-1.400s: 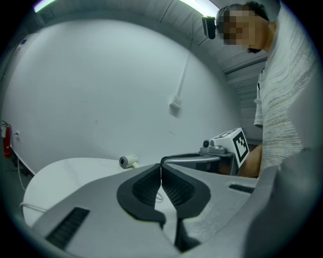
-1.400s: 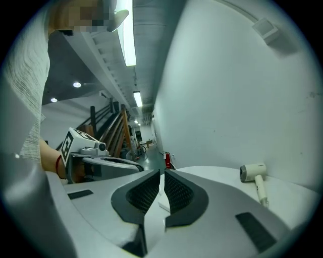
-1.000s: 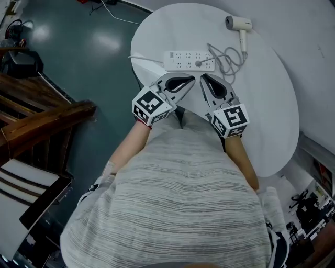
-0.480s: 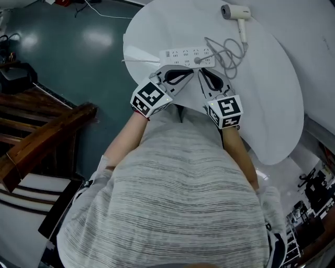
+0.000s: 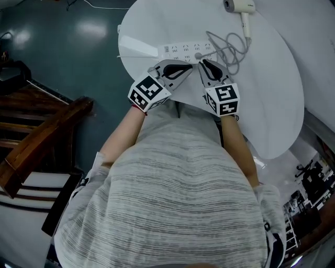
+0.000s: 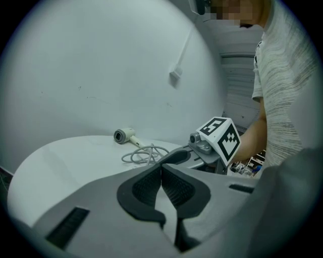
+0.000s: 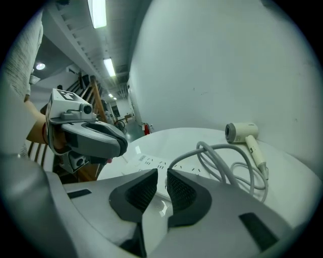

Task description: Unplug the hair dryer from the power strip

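Hair dryer, cream, lies plugged into power strip; just beside the strip, left gripper tilts down, clenched empty, right gripper barely parted.

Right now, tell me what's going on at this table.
A person holds a gripper in each hand over the round white table. The left gripper is shut and empty; the right gripper has its jaws slightly apart and is also empty. Both point at the power strip, where the plug of the hair dryer is not yet pulled. The dryer lies at the far edge.
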